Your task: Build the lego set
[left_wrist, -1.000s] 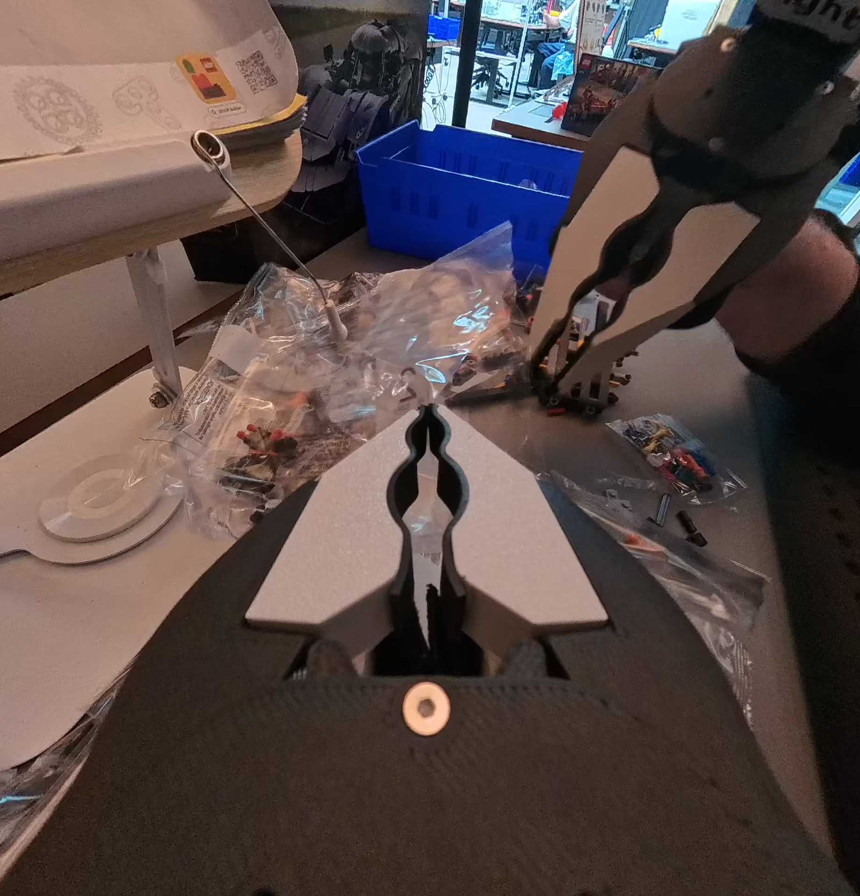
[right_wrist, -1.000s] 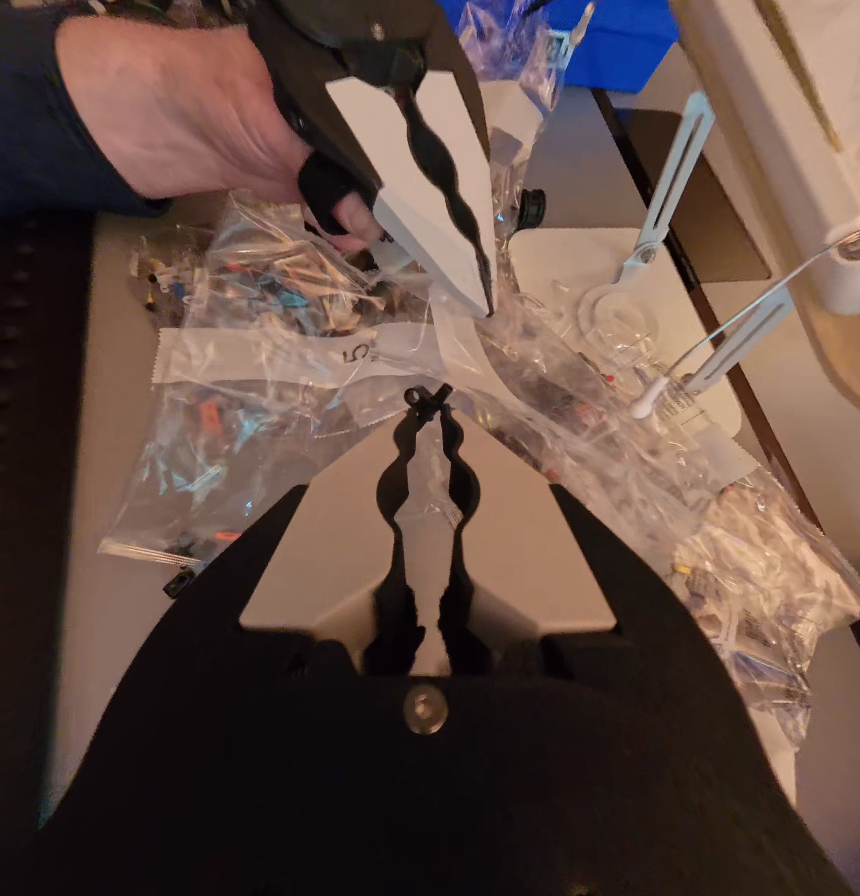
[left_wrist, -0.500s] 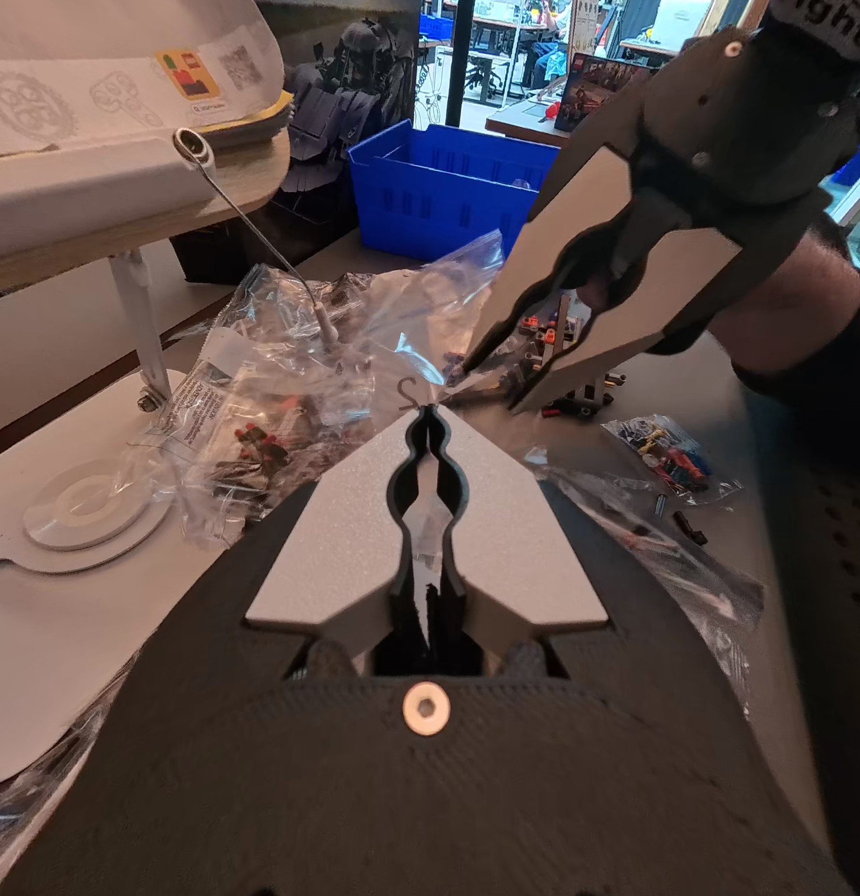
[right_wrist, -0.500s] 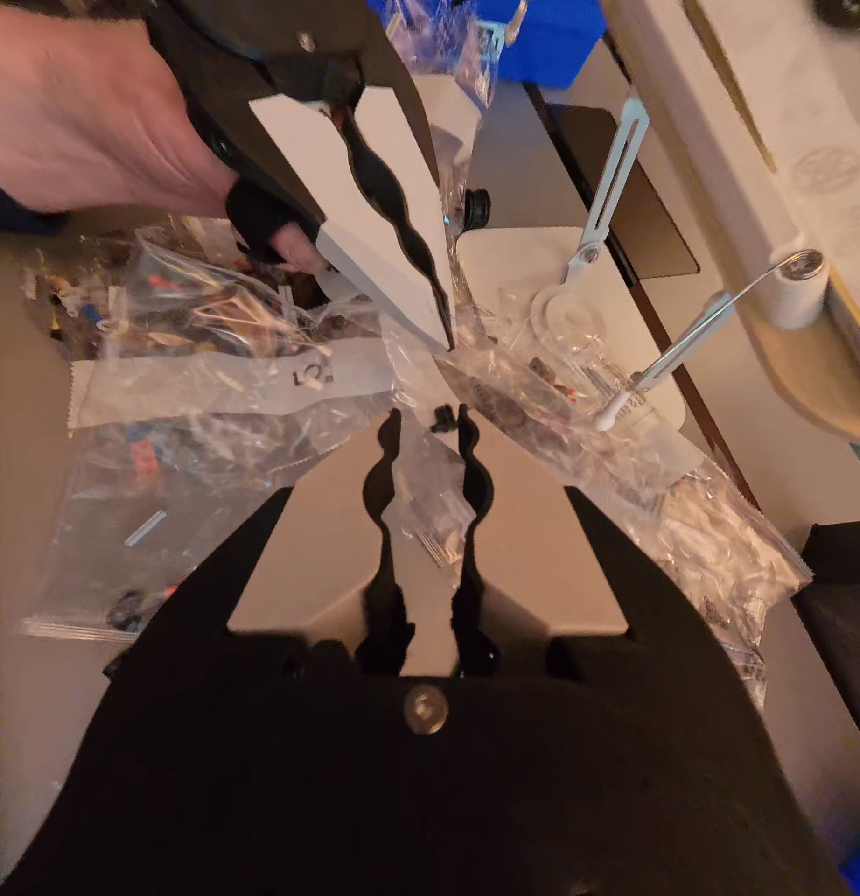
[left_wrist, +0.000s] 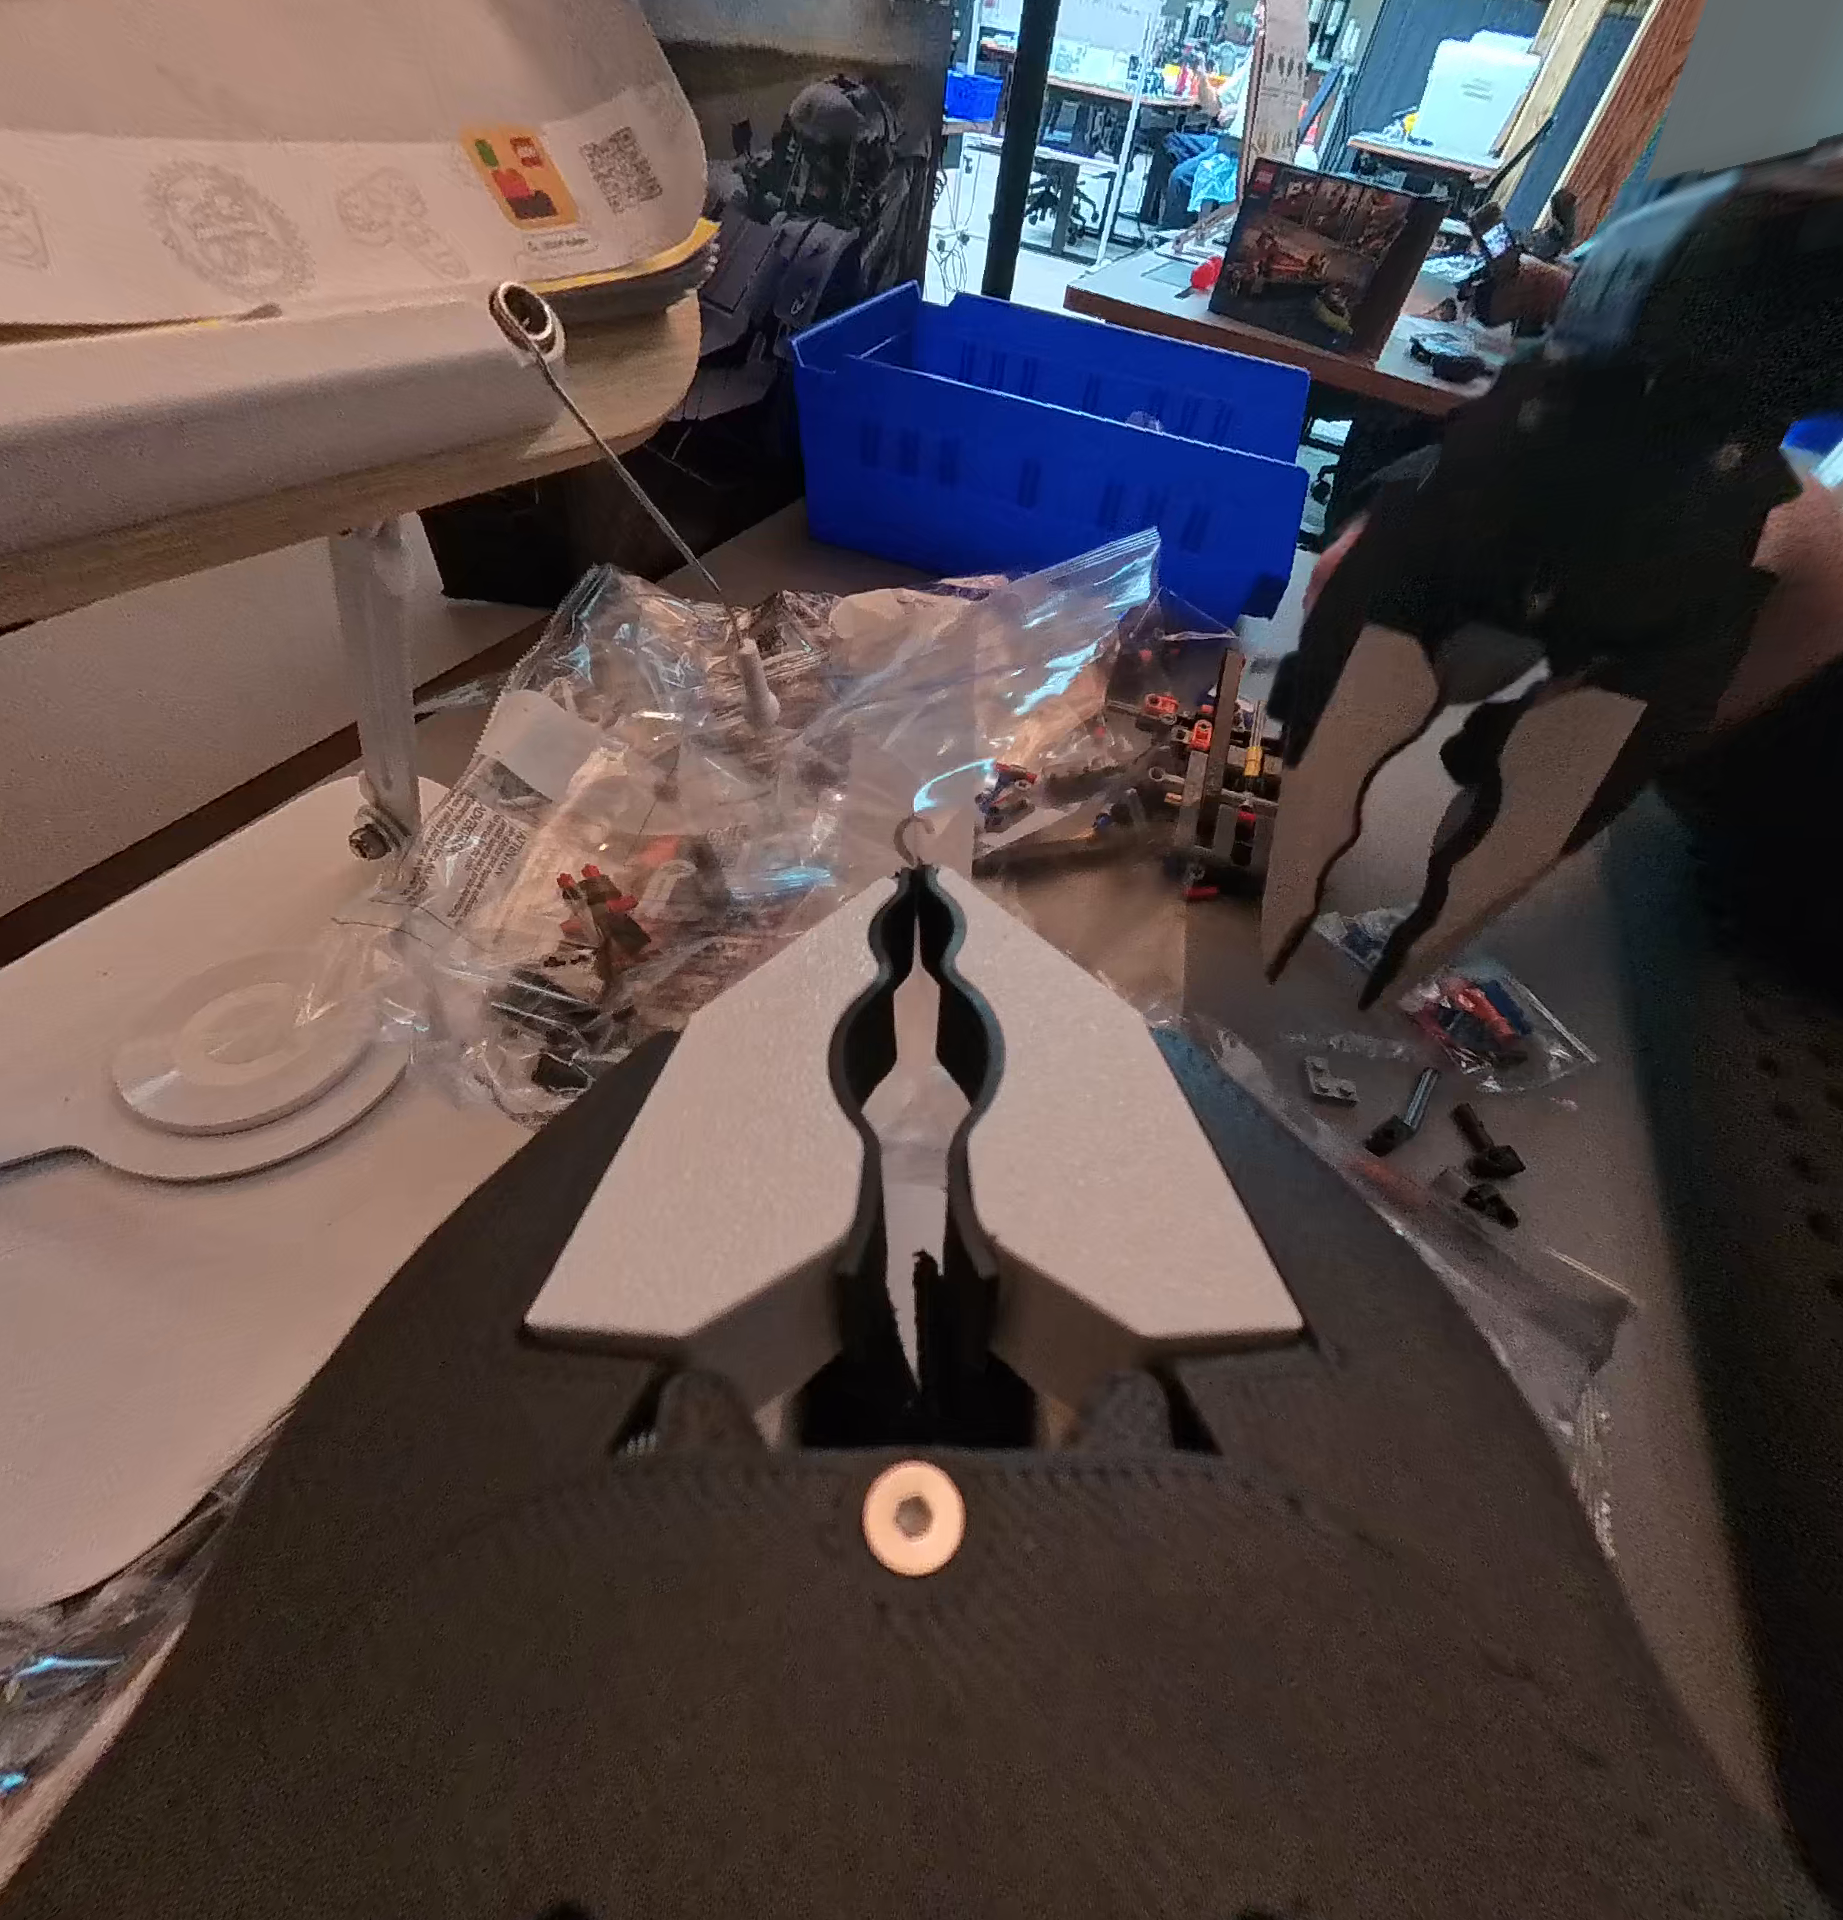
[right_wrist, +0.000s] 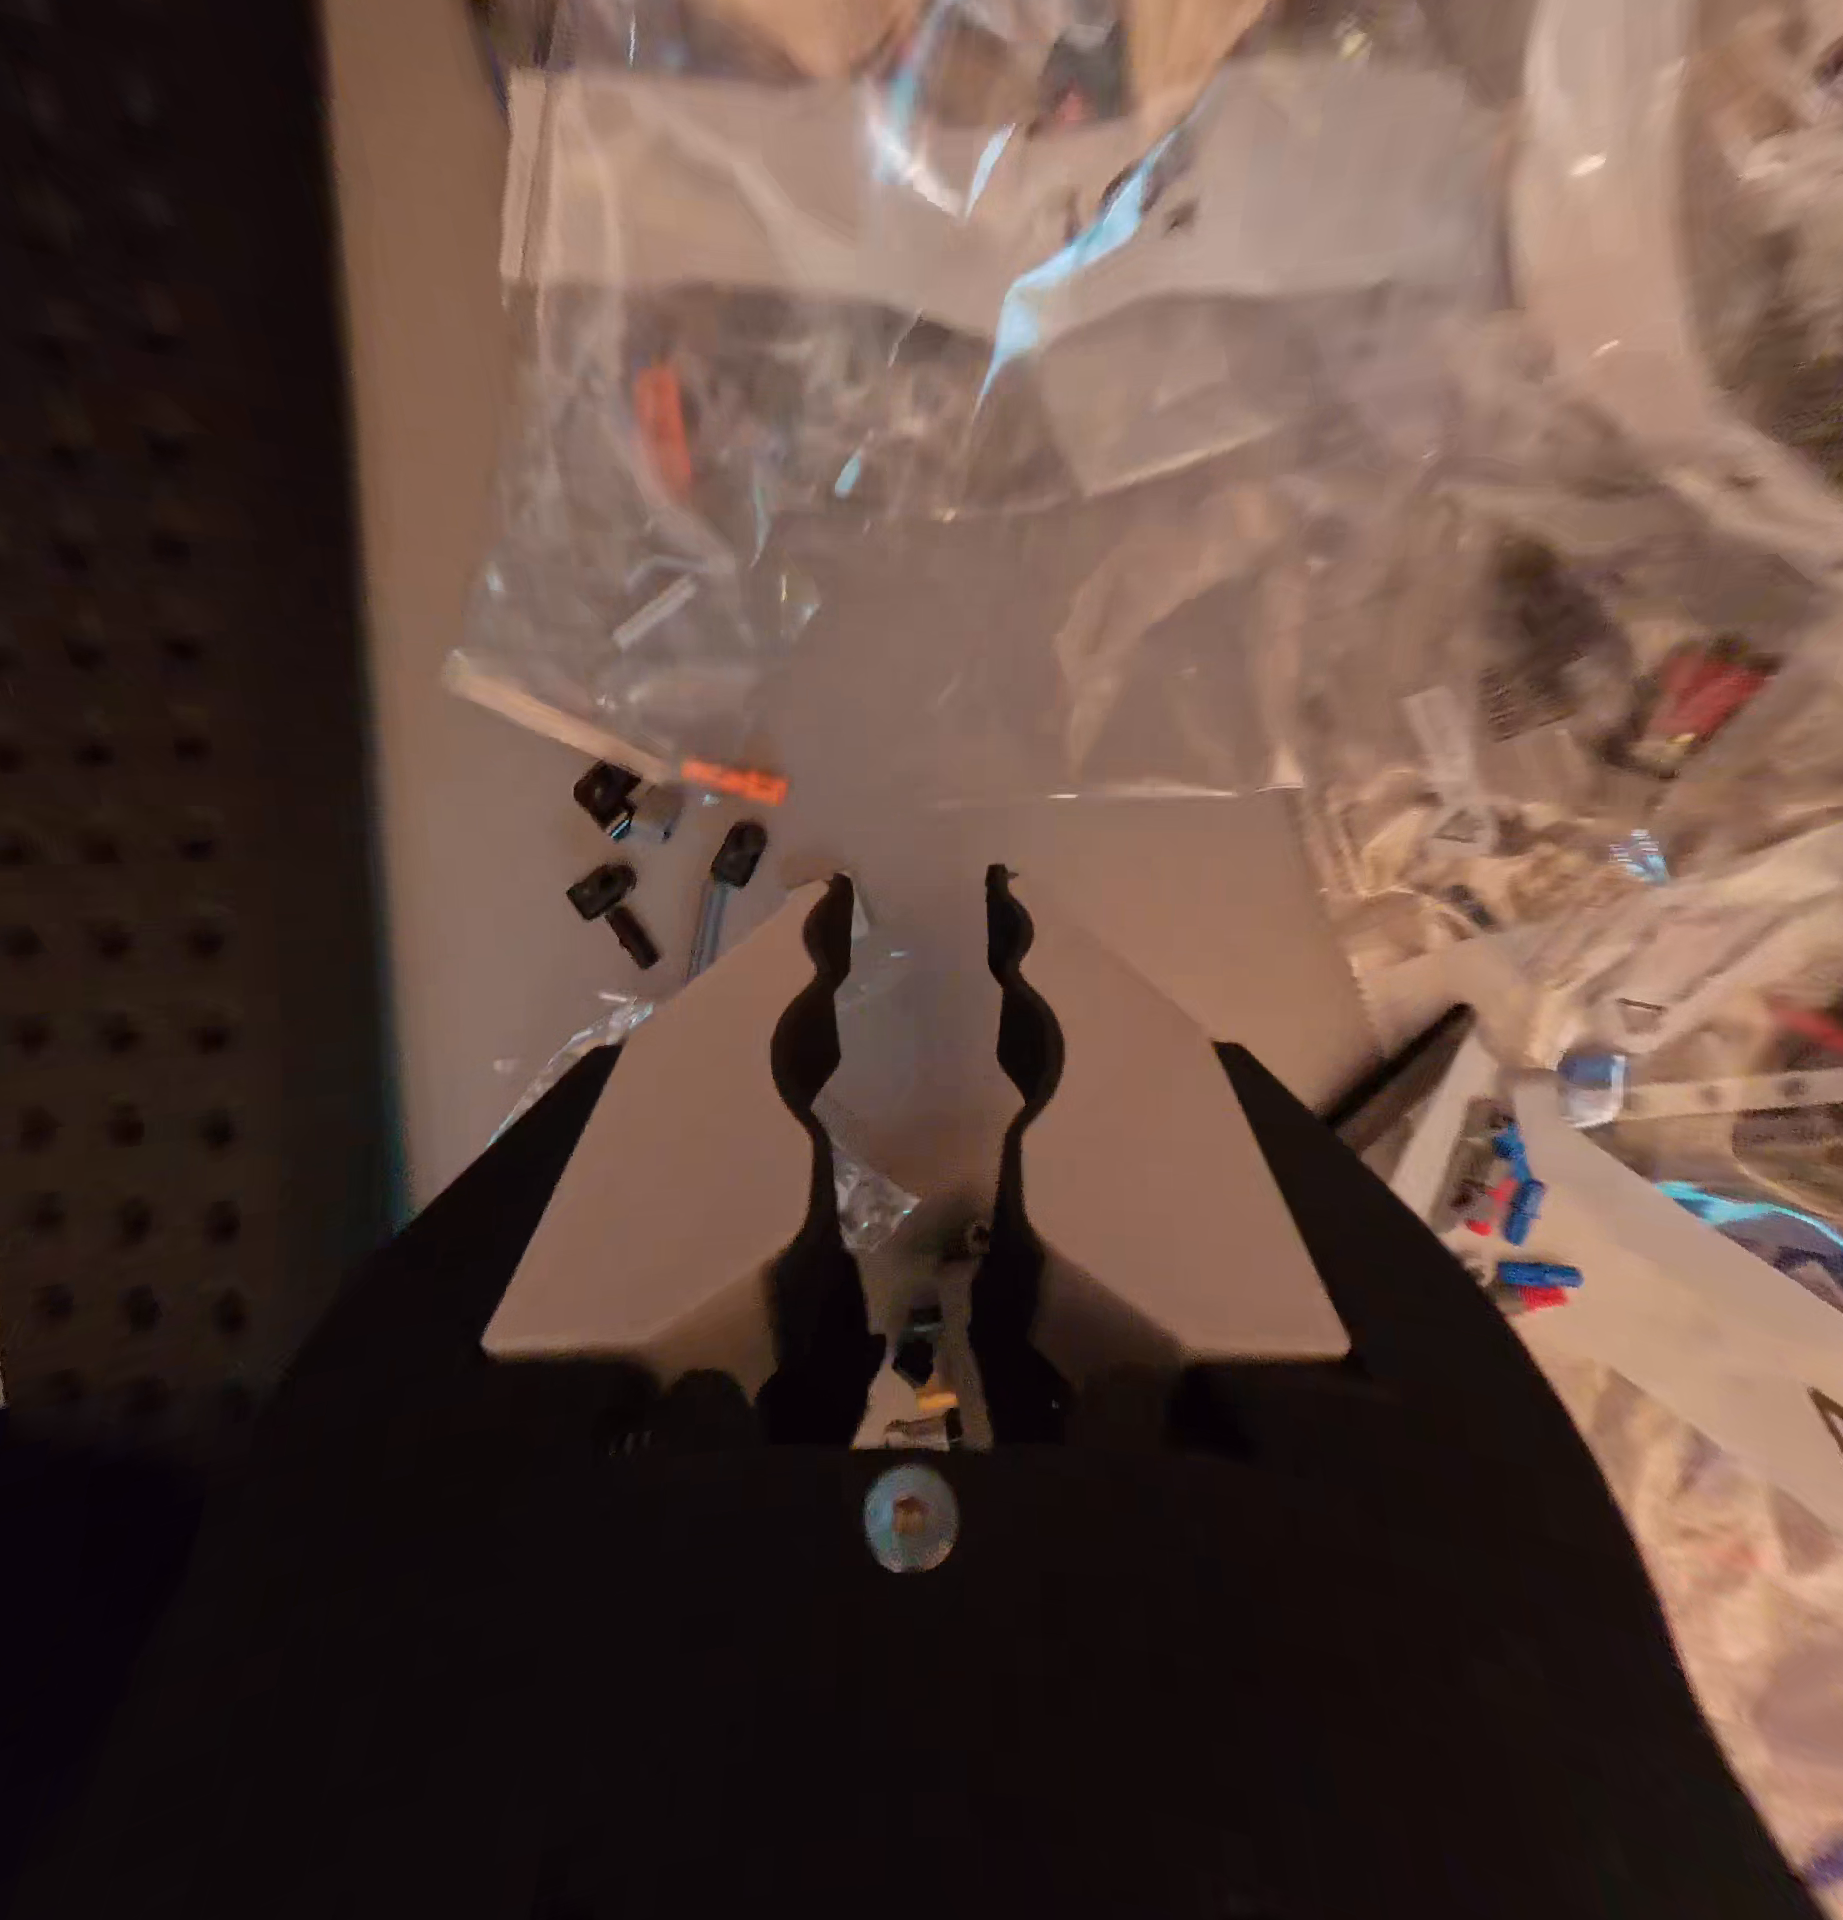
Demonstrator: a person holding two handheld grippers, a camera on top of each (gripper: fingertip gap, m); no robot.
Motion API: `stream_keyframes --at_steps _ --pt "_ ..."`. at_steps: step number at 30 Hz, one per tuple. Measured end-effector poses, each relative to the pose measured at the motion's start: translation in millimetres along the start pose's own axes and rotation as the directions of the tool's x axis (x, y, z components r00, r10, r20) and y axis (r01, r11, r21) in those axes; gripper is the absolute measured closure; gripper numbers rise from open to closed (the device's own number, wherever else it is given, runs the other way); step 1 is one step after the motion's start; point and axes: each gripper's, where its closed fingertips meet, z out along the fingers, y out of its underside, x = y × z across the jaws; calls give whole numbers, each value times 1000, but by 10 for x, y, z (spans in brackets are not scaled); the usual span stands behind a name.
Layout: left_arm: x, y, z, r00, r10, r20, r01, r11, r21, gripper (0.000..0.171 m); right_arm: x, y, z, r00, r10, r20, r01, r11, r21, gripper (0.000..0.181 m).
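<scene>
The right gripper [right_wrist: 917,883] has swung away from the bag pile in the past second: it was meeting the left gripper [left_wrist: 915,883] over the plastic with a small black piece at its tips, and now it hangs with its jaws apart and empty over the grey tabletop [right_wrist: 439,582], blurred with motion. The left gripper has stayed put, jaws together at the tips on a thin edge of the clear parts bag [left_wrist: 792,748] at frame centre. I judge that the piece was handed off or dropped, and the right tool is now going for a fresh part. The loose black pins [right_wrist: 610,904] and the grey axle [right_wrist: 714,914] lie just left of its tips in the right wrist view. The half-built lego frame [left_wrist: 1213,800] stands right of centre in the left wrist view, between the bags and the right gripper. Crinkled bags crowd the table and partly screen the model. A blue bin [left_wrist: 1042,447] sits behind, and the instruction booklet [left_wrist: 304,197] rests on a stand at upper left.
</scene>
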Motion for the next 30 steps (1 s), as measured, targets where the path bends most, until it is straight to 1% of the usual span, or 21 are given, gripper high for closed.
stream_keyframes --at_steps 8,13,14,16,22,24,26,30 --pt "15 -5 -4 1000 5 -3 -5 1000 -1 171 -106 269 275 997 -37 62 47 983 -177 159" --pt "21 -10 -7 1000 7 -4 -7 1000 -1 171 -83 255 310 997 -54 51 63 982 -178 170" --pt "20 -12 -8 1000 7 -4 -7 1000 0 171 -108 246 311 996 -63 63 73 982 -172 175" --pt "19 -12 -10 1000 8 -3 -8 1000 0 171 -151 227 328 994 -79 81 91 982 -163 175" --pt "23 -10 -4 1000 9 -5 -9 1000 -2 171 -150 221 331 993 -84 77 96 981 -168 176" --pt "26 -9 -3 1000 10 -5 -10 1000 -3 171 -139 211 312 994 -81 72 92 983 -157 176" --pt "29 -13 -4 1000 12 -5 -12 1000 -3 171 -131 147 249 995 -78 65 85 990 -112 177" --pt "45 -16 1 1000 17 -7 -17 1000 -6 171 -65 -155 33 995 -100 2 100 994 50 177"
